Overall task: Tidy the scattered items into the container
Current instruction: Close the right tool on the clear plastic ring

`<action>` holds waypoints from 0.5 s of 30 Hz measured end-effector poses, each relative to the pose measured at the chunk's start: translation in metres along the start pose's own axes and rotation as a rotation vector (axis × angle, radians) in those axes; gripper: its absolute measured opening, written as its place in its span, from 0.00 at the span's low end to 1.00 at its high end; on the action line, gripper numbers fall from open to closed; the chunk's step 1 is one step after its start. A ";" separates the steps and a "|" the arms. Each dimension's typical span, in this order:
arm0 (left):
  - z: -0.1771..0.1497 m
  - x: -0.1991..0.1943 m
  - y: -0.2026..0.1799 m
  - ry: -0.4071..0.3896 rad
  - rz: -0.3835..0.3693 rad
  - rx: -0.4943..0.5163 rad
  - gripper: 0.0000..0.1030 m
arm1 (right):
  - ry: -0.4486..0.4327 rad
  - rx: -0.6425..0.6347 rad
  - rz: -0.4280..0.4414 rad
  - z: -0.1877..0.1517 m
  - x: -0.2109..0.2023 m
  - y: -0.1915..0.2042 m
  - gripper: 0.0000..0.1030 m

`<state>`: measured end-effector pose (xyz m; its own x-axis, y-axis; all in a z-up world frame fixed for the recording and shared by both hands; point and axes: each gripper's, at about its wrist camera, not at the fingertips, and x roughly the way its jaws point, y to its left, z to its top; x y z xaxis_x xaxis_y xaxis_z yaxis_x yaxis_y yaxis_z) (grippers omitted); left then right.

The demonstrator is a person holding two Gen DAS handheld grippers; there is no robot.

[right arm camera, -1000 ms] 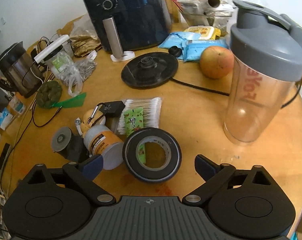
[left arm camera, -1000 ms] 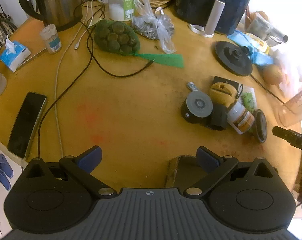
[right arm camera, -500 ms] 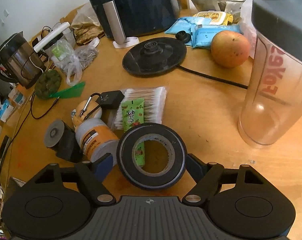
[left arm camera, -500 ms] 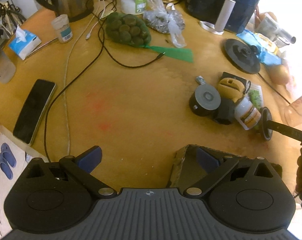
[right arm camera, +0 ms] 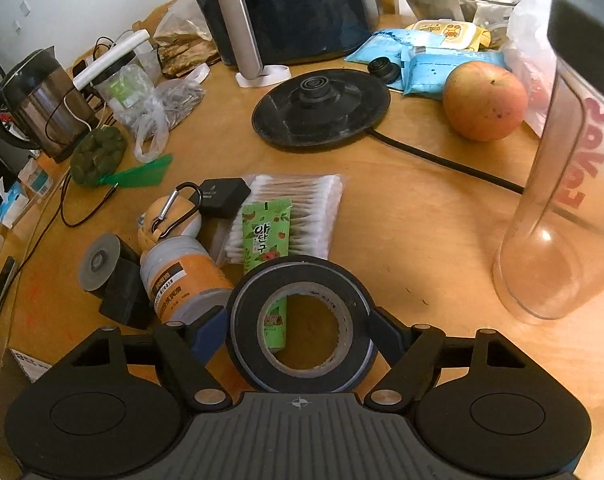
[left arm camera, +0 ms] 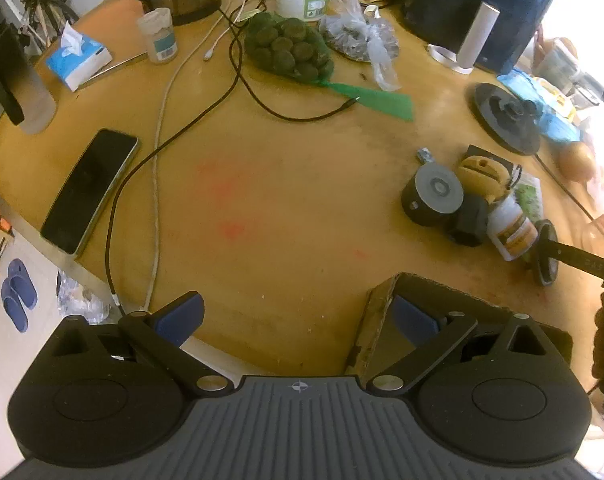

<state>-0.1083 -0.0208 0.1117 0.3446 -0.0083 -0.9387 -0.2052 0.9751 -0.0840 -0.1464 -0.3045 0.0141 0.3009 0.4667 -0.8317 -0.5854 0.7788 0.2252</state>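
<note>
Tools first: the left gripper (left arm camera: pixel 297 318) hangs wide open, one finger over the cardboard box (left arm camera: pixel 376 322), maybe to steady it. Little things (right arm camera: pixel 205 248) sit in a pile mid-table. On the right, the right gripper (right arm camera: pixel 297 338) hugs the black tape roll (right arm camera: pixel 302 326), both pads touching though the jaws are opening a bit.

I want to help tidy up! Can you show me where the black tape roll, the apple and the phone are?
black tape roll (right arm camera: pixel 243 312), right wrist view, on its left black rim.
apple (right arm camera: pixel 485 101), right wrist view, middle of its skin.
phone (left arm camera: pixel 89 190), left wrist view, middle of its dark screen.
</note>
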 end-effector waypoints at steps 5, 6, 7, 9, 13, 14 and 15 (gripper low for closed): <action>-0.004 -0.001 -0.001 0.004 0.000 -0.011 1.00 | -0.003 -0.011 0.022 0.003 0.002 -0.003 0.83; -0.005 -0.001 -0.001 0.003 0.001 -0.012 1.00 | -0.002 -0.004 0.034 0.003 0.003 -0.004 0.83; -0.005 -0.001 -0.001 0.004 0.001 -0.014 1.00 | -0.003 0.004 0.040 0.004 0.003 -0.005 0.84; -0.006 -0.002 -0.001 0.005 0.002 -0.017 1.00 | -0.001 0.008 0.042 0.004 0.005 -0.006 0.90; -0.009 -0.002 0.000 0.010 0.009 -0.020 1.00 | 0.018 0.009 0.036 0.003 0.014 -0.009 0.90; -0.009 -0.002 0.000 0.012 0.010 -0.020 1.00 | 0.021 0.011 0.040 0.003 0.015 -0.010 0.90; -0.009 -0.003 0.000 0.011 0.011 -0.019 1.00 | 0.023 0.013 0.046 0.002 0.016 -0.010 0.89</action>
<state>-0.1174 -0.0230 0.1113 0.3322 0.0001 -0.9432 -0.2261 0.9709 -0.0796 -0.1340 -0.3039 -0.0005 0.2562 0.4925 -0.8317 -0.5885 0.7621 0.2700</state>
